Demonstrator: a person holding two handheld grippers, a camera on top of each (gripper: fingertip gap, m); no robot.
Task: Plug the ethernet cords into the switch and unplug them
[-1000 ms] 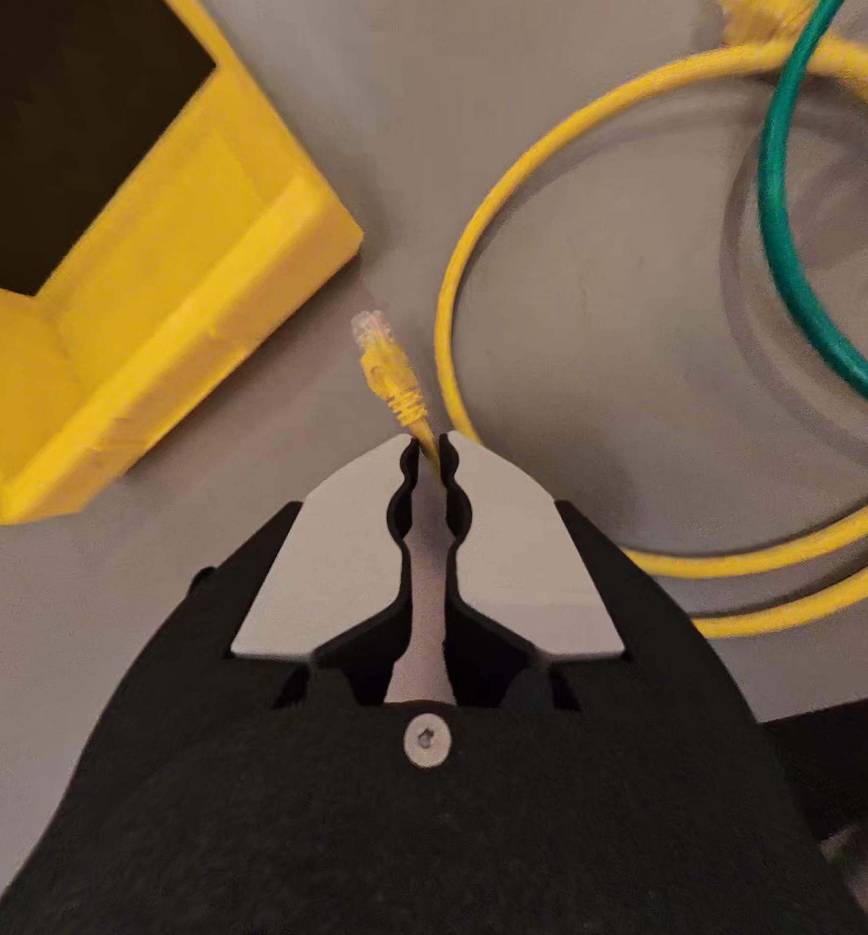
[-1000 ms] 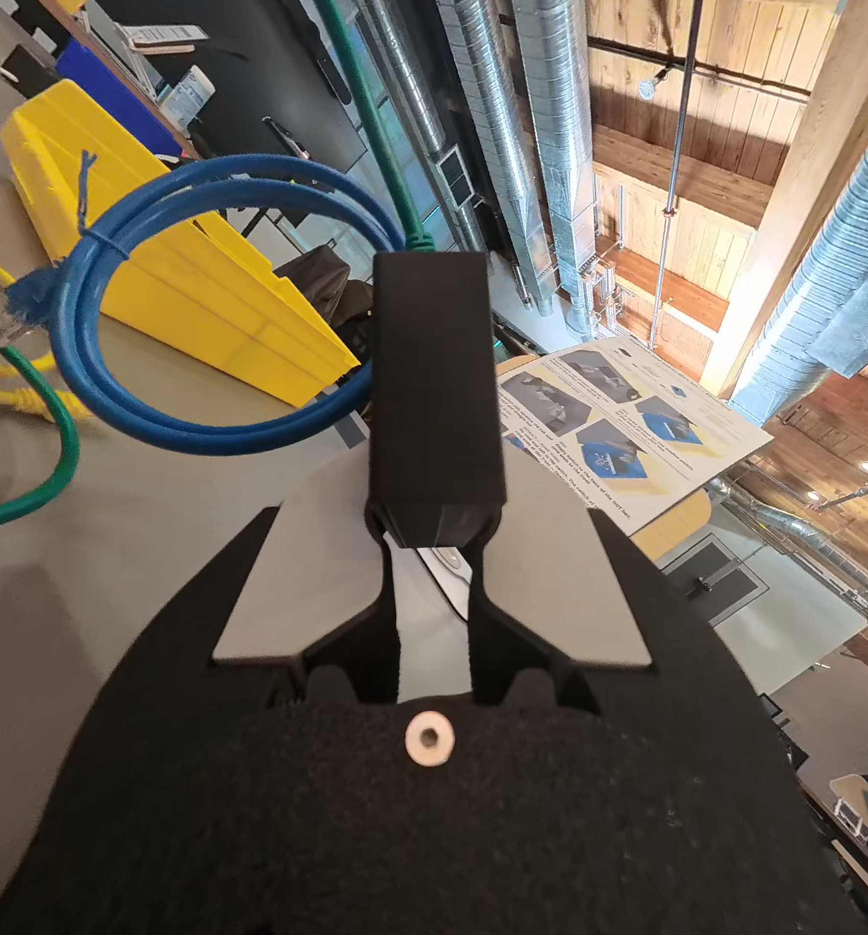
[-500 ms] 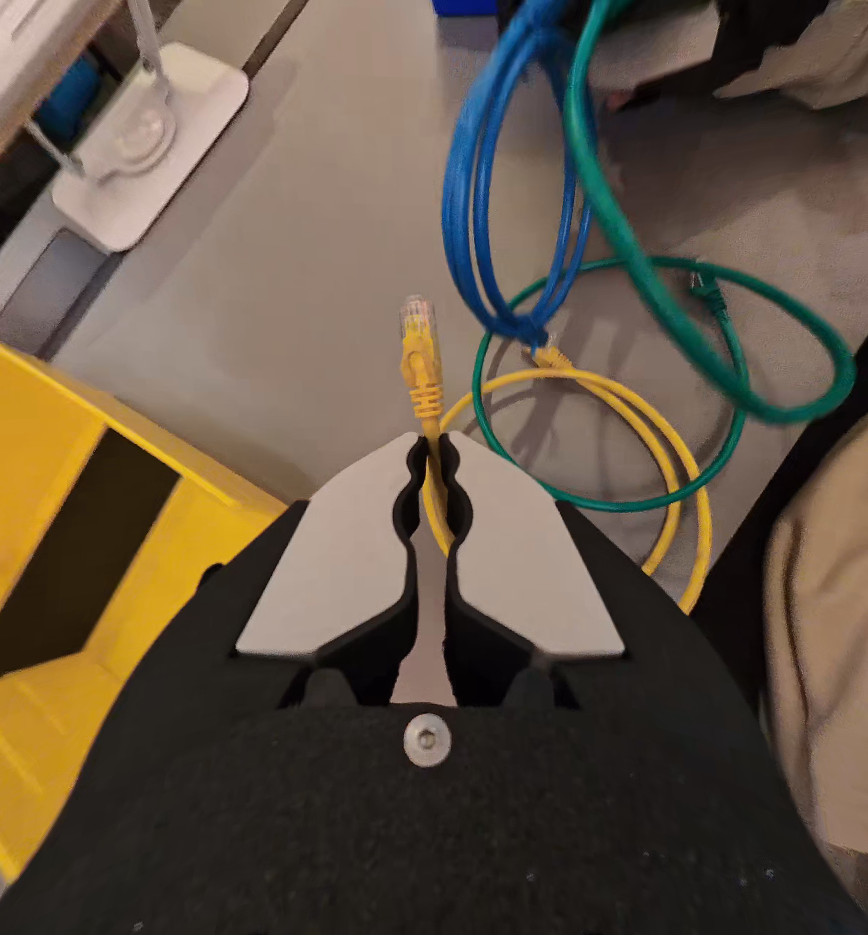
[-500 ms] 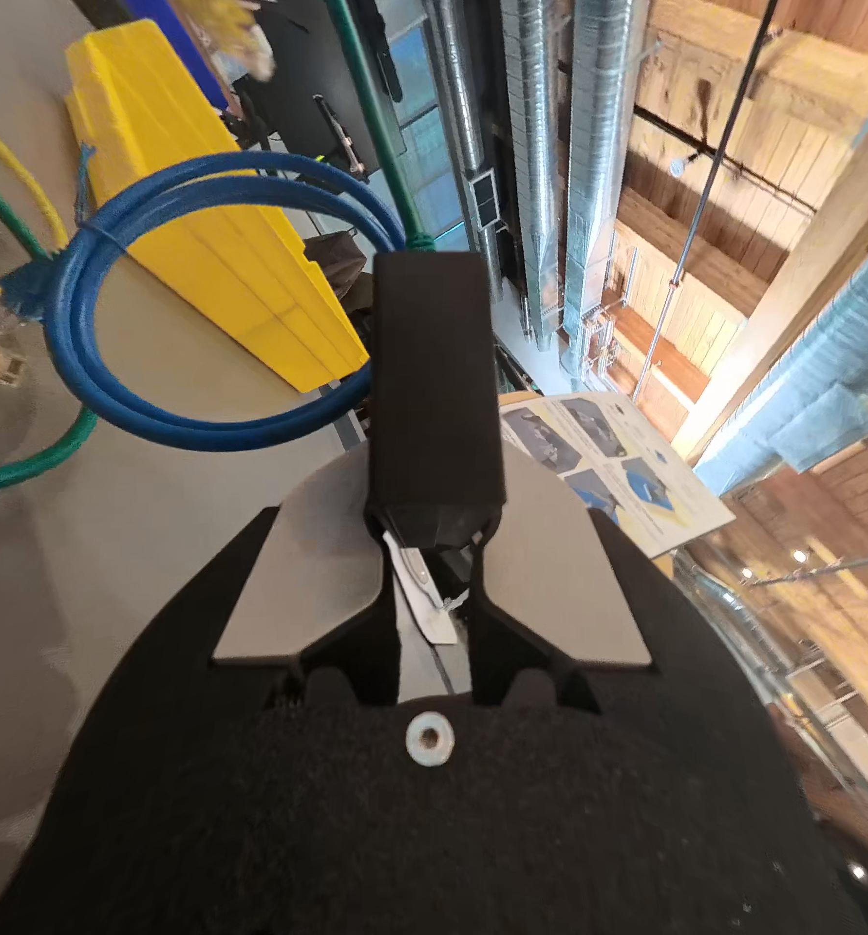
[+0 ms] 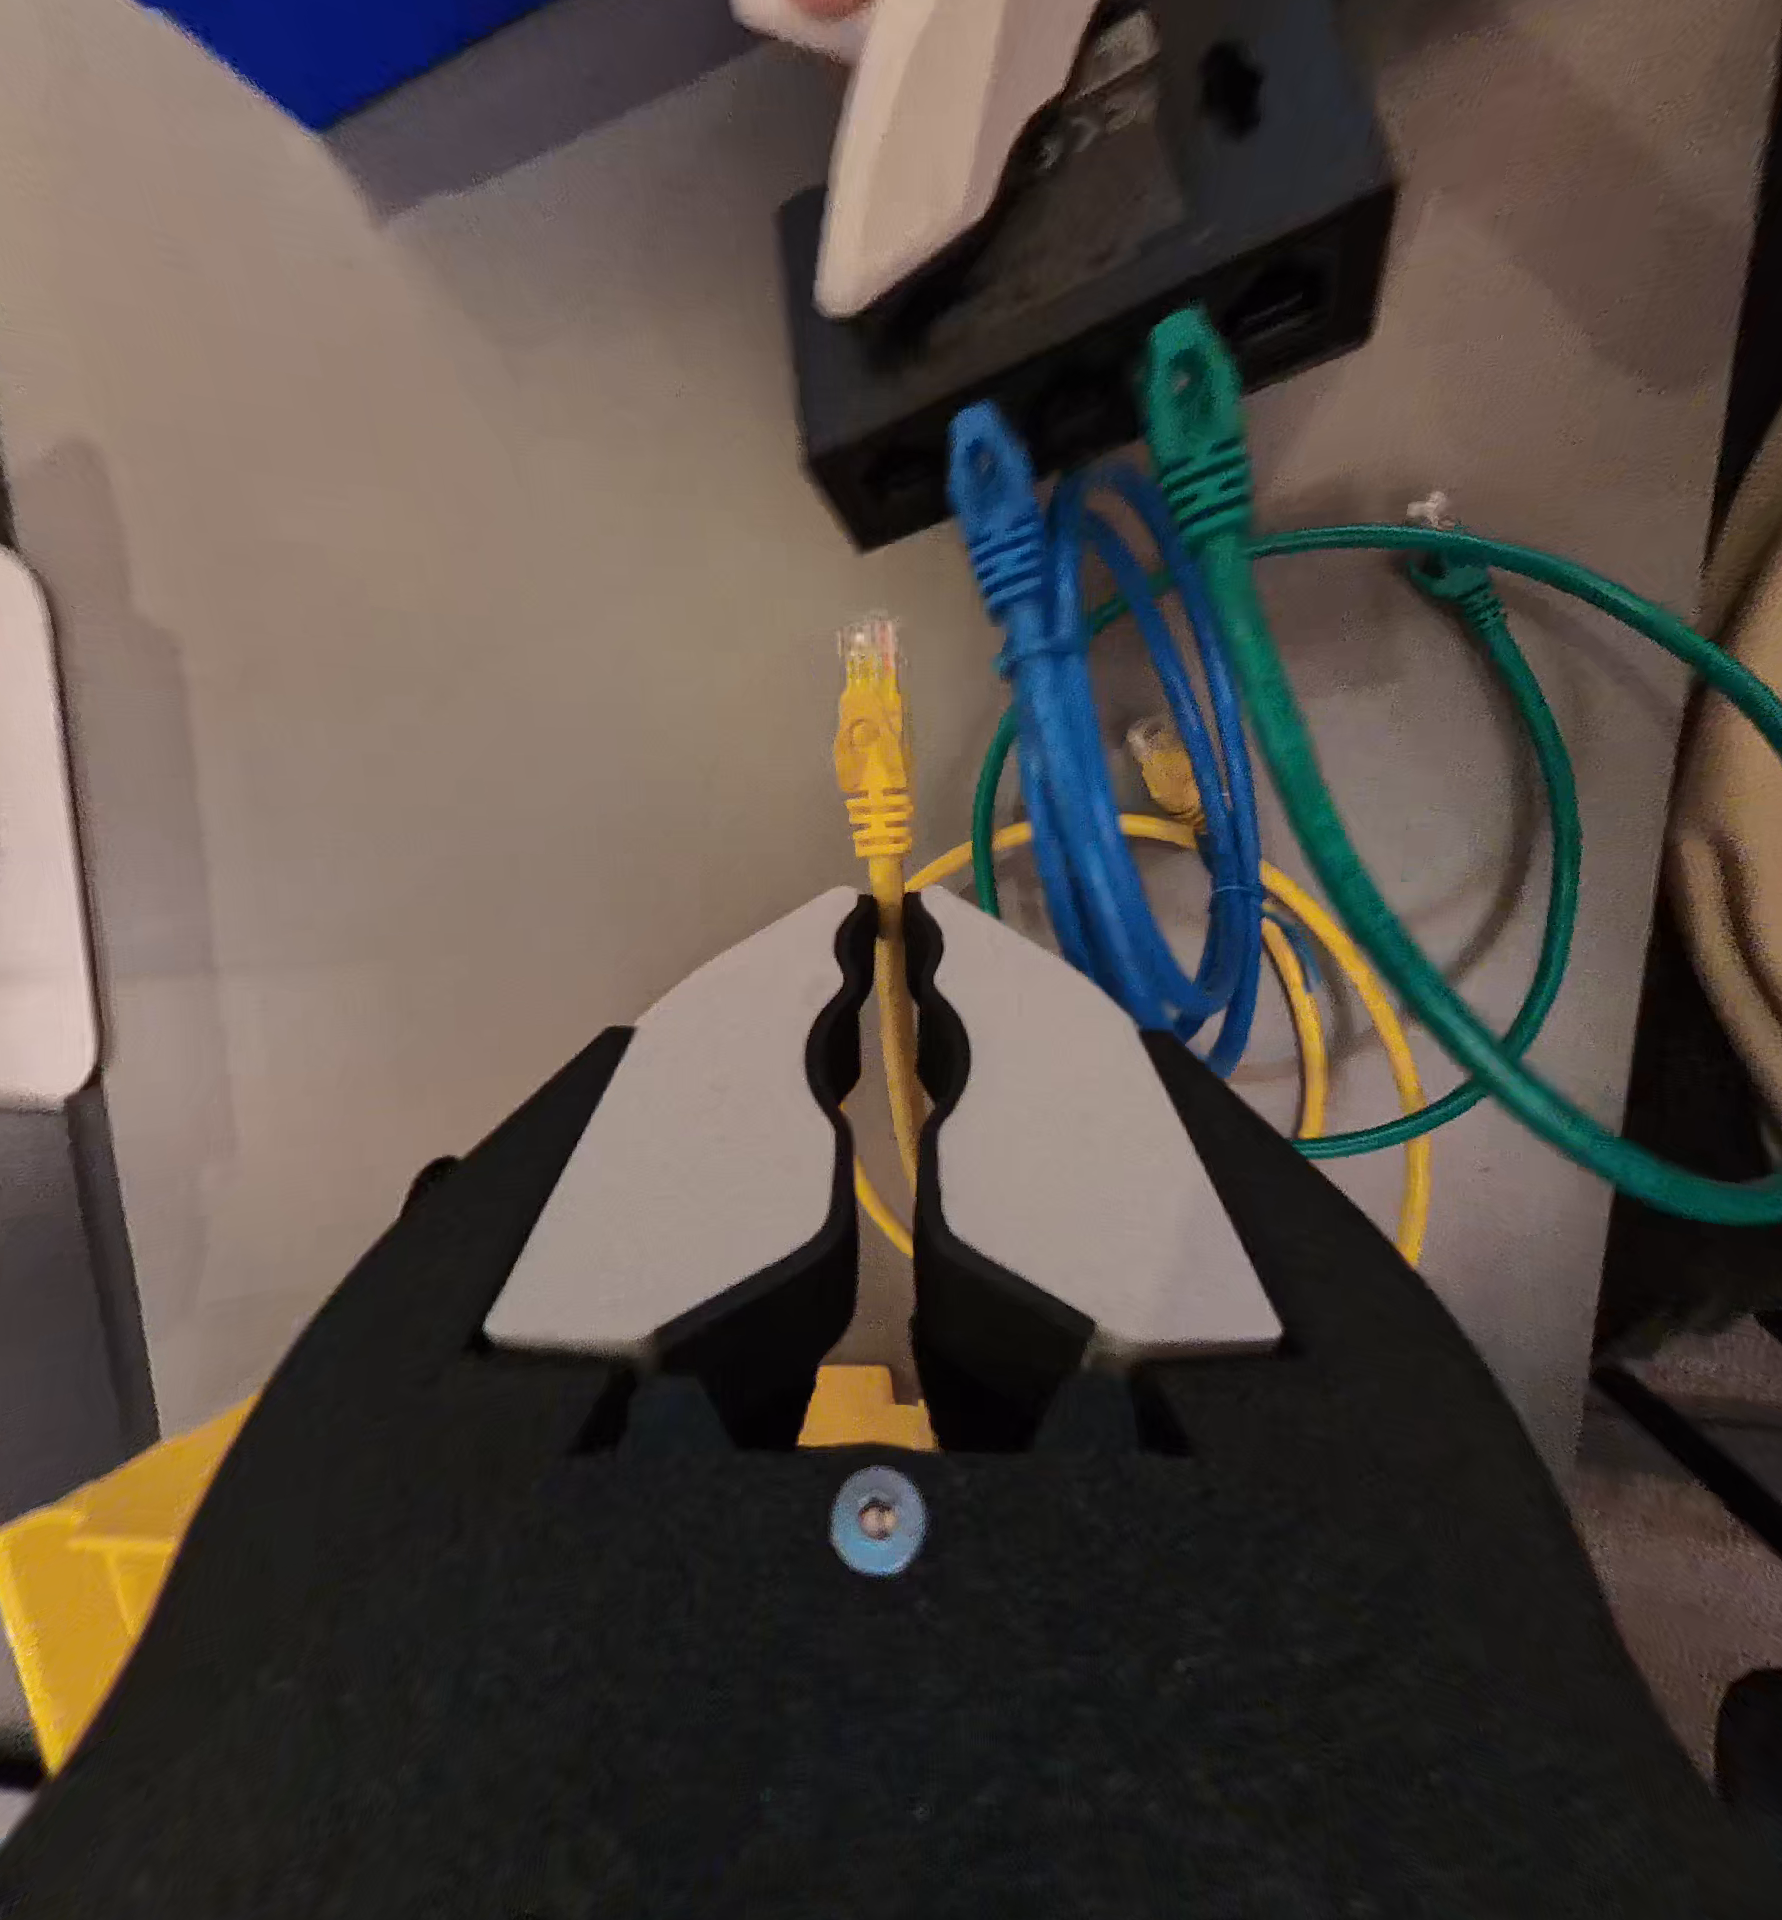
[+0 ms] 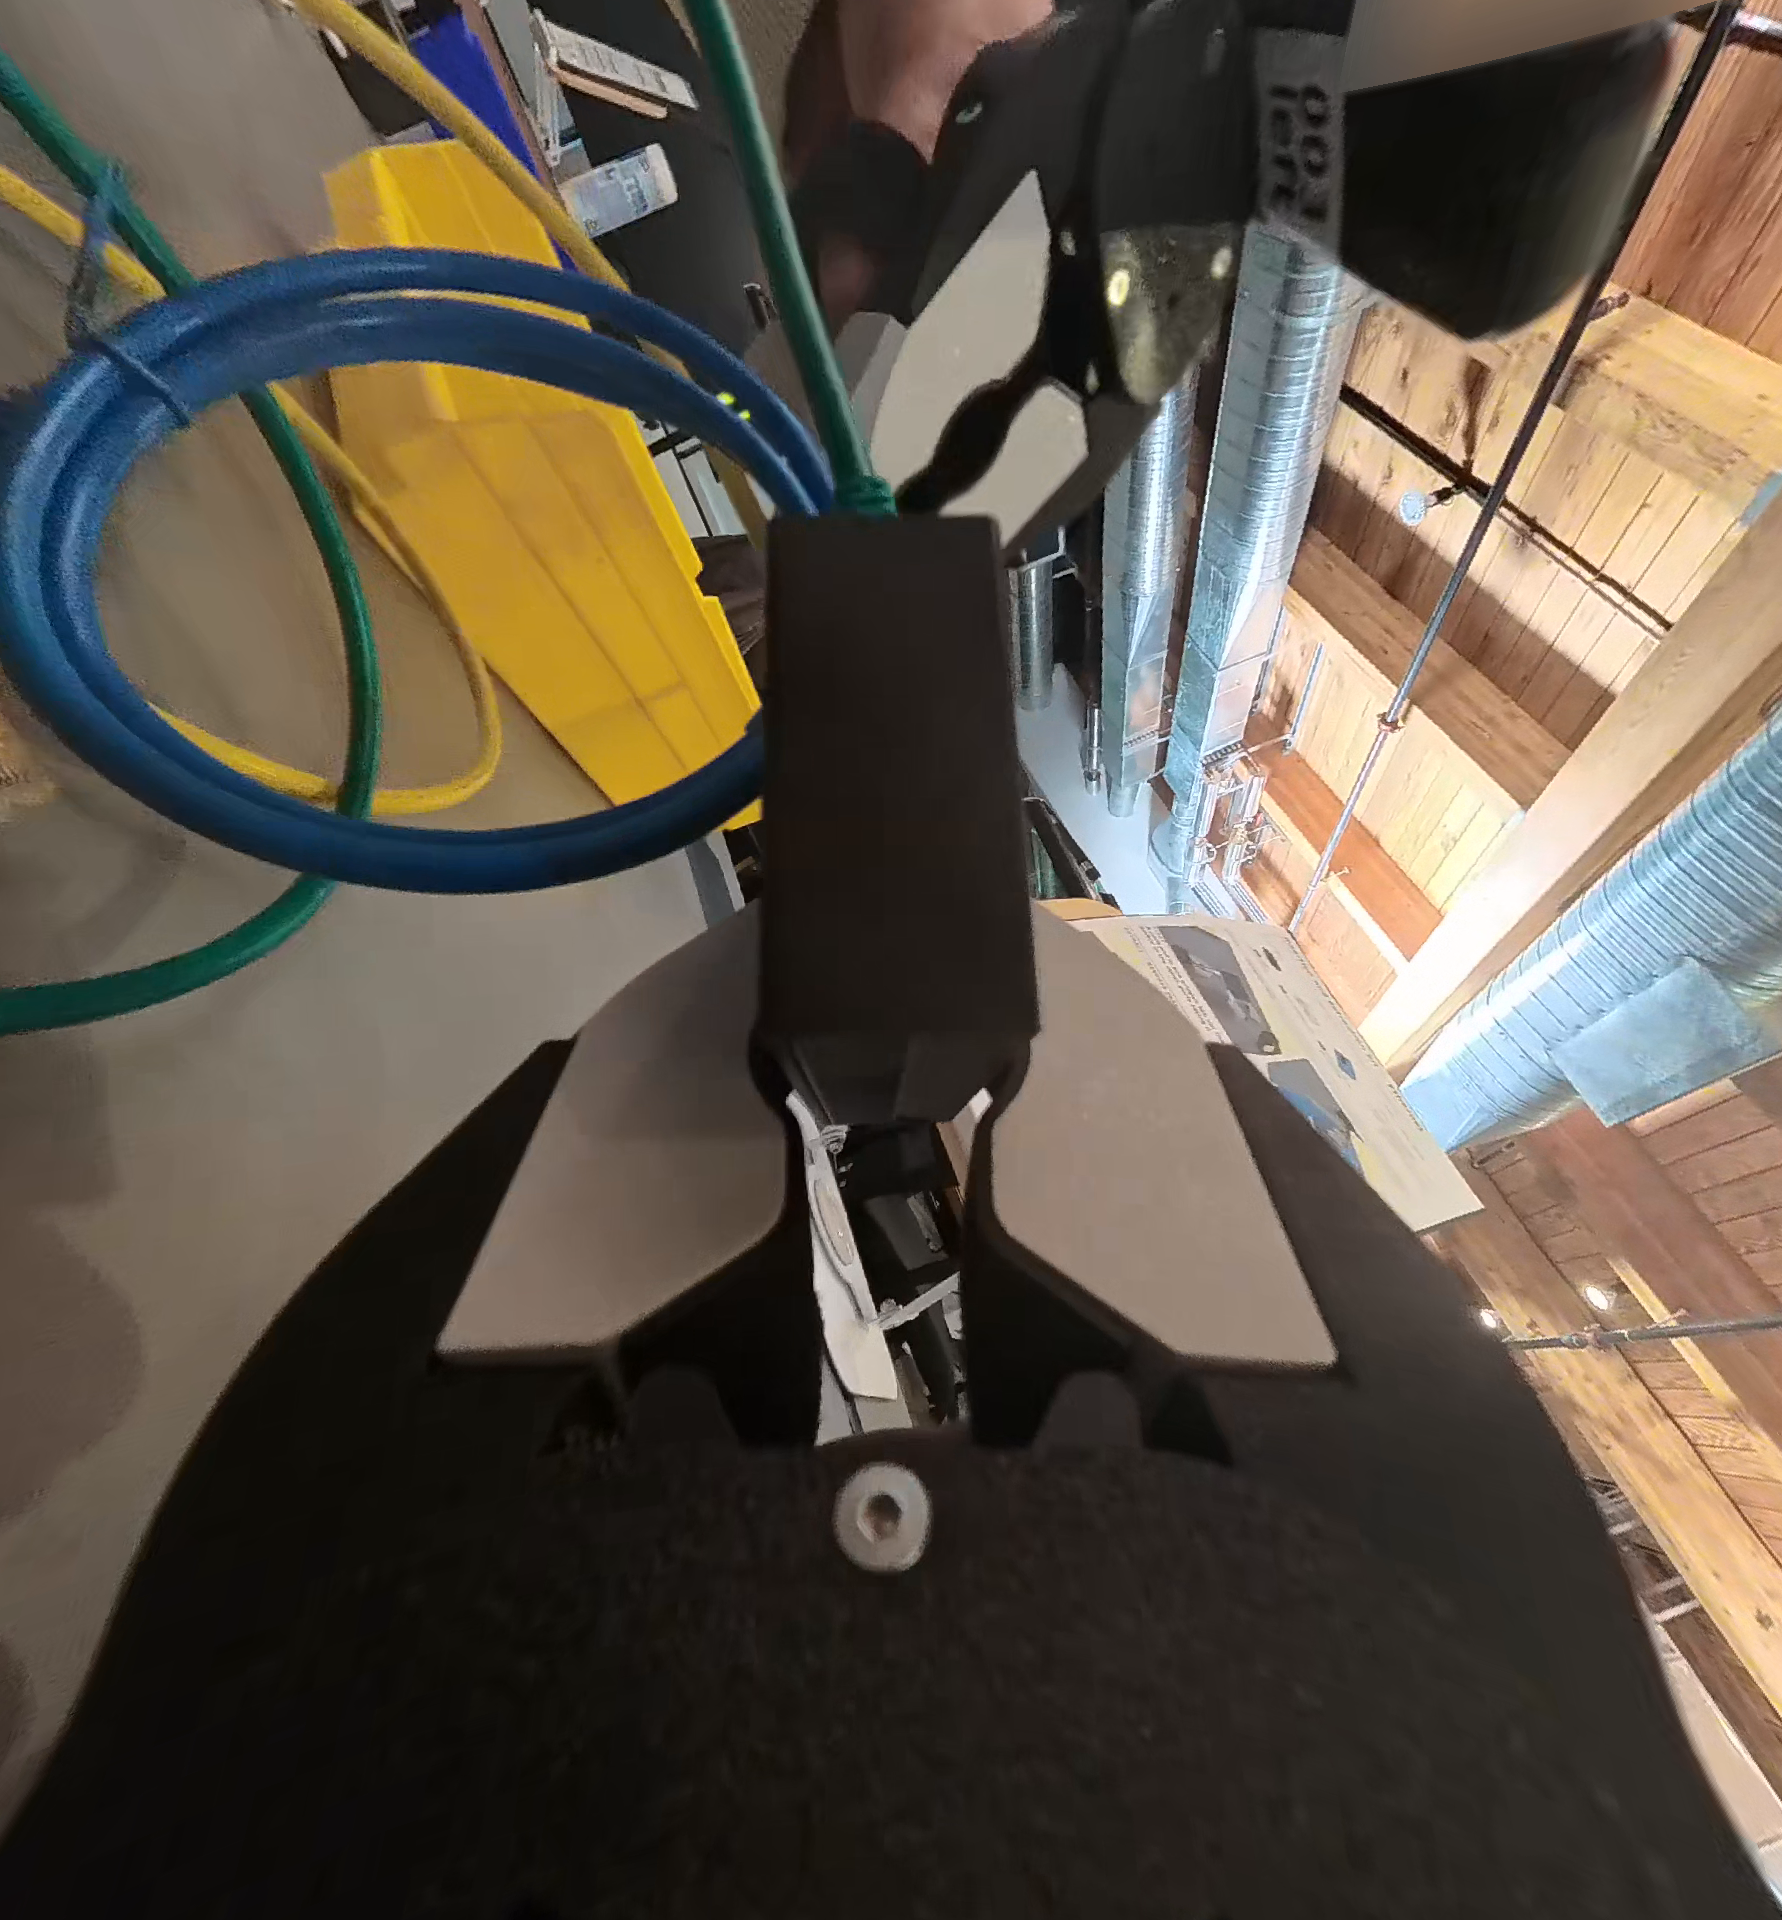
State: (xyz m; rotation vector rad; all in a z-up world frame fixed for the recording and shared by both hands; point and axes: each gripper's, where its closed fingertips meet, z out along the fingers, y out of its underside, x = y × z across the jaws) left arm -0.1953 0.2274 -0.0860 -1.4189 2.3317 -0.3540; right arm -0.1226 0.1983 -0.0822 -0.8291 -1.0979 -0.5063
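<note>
The black switch (image 5: 1084,301) hangs above the grey surface (image 5: 451,623), clamped end-on between the fingers of the right tool (image 6: 892,1049). A blue cord (image 5: 1001,520) and a green cord (image 5: 1193,426) sit plugged into neighbouring ports on its lower face, their loops trailing down to the surface. The left tool (image 5: 889,914), nearly closed, pinches a yellow cord (image 5: 874,748) just behind its plug, which points up toward the switch, below and to the left of the ports. The yellow cord's other end lies coiled on the surface. Markings on the switch are too blurred to read. A yellow bin (image 6: 544,582) stands near the cords. Beyond are a printed sheet (image 6: 1271,1029), silver ducts (image 6: 1614,935) and timber ceiling beams (image 6: 1645,665).
</note>
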